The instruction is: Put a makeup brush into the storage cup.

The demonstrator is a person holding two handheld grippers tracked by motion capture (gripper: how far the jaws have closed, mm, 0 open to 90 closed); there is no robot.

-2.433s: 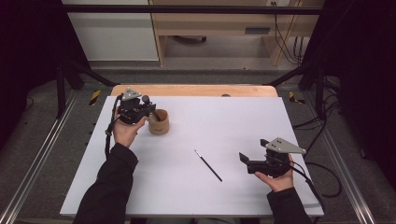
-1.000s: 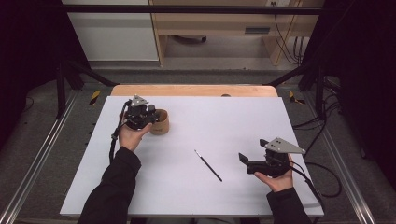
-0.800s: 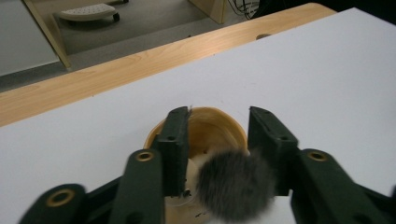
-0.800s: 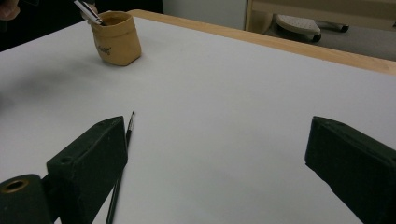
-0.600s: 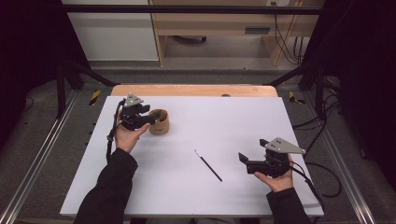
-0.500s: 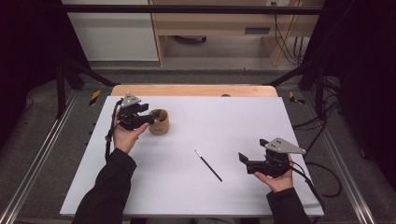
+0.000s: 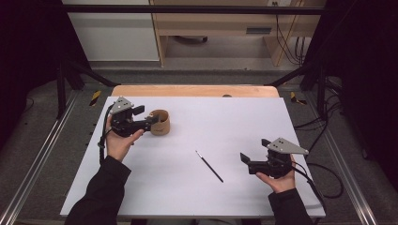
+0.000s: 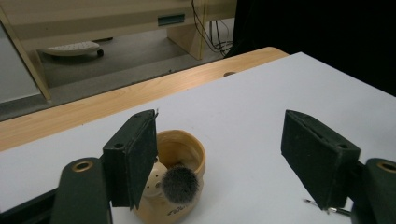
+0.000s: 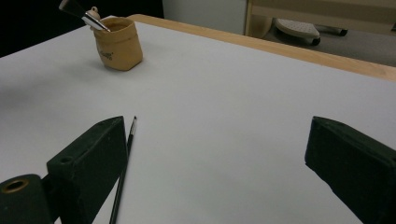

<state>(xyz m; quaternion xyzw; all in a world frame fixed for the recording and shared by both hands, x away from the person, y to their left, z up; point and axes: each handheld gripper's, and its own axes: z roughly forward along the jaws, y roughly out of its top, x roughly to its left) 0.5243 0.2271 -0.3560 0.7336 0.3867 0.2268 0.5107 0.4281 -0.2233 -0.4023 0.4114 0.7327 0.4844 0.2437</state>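
White tabletop (image 7: 234, 126), left gripper (image 7: 149, 119) just opening, empty beside tan pouch (image 7: 161, 123); right gripper (image 7: 245, 161) wide apart, empty.

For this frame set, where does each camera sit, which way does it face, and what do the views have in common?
High view: fixed above the person's side, looking forward and down on the white table; both forearms, the left gripper and the right gripper show.
Left gripper view: rides the left gripper, looking between its open black fingers at the tan pot holding a brush.
Right gripper view: rides the right gripper, looking across the table between its open fingers past the thin paintbrush.
Shared: the pot and the thin paintbrush appear in all three.
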